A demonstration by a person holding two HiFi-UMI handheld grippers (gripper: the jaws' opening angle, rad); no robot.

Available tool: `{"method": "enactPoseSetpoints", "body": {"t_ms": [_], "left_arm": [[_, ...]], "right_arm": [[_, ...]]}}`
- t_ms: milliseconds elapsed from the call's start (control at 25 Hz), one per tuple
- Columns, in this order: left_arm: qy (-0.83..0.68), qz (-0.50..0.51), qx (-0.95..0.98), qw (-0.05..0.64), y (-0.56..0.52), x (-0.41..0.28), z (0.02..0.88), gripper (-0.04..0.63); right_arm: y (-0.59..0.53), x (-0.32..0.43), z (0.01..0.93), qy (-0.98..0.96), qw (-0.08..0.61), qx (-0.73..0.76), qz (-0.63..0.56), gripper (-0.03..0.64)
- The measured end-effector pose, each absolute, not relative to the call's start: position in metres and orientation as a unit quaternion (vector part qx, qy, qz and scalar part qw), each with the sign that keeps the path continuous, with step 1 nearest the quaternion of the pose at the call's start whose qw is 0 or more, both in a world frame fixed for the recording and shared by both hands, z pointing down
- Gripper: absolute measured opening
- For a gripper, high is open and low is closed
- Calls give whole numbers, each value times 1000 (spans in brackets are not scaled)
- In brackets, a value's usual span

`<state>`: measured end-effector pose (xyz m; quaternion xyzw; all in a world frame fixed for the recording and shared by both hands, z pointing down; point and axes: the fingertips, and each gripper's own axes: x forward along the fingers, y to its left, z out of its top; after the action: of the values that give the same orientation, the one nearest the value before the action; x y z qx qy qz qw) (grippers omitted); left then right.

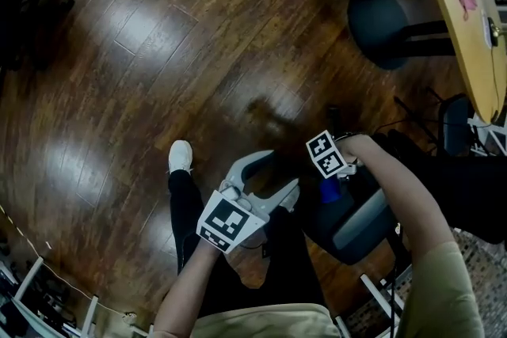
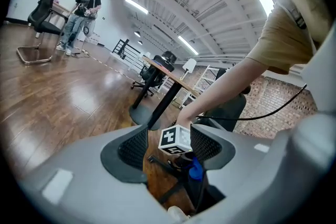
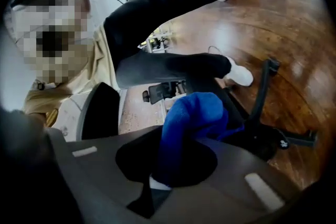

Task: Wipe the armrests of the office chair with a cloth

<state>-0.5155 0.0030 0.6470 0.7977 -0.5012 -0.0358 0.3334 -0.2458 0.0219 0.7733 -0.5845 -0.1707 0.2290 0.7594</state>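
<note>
Your right gripper (image 3: 169, 162) has its jaws clenched on the blue cloth (image 3: 191, 120), which bulges past the tips in a rounded wad; in the head view that cloth (image 1: 329, 191) hangs just below the gripper's marker cube (image 1: 329, 153), at the near edge of the office chair (image 1: 360, 227); whether it touches the chair's grey padded part cannot be told. Your left gripper (image 2: 168, 150) is released, jaws wide apart with nothing held between them; through the gap you see only the other gripper's cube and the cloth; in the head view it hovers just left of the chair, above your leg (image 1: 186, 206) and the dark wood floor (image 1: 158, 51).
</note>
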Motion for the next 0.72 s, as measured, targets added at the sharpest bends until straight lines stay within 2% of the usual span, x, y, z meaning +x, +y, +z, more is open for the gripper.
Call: {"method": "enactPoseSetpoints", "body": {"t_ms": [240, 440, 600, 720], "left_arm": [[-511, -32, 795, 326, 6, -530, 632, 235], [-522, -32, 789, 321, 19, -546, 618, 235], [-529, -30, 786, 318, 21, -560, 603, 235], [-534, -45, 784, 315, 14, -562, 578, 235]], "right_arm": [[40, -247, 699, -50, 713, -649, 260, 23], [44, -252, 689, -40, 717, -642, 270, 20], [36, -308, 735, -308, 720, -581, 222, 21], [5, -376, 723, -549, 658, -469, 214, 23]]}}
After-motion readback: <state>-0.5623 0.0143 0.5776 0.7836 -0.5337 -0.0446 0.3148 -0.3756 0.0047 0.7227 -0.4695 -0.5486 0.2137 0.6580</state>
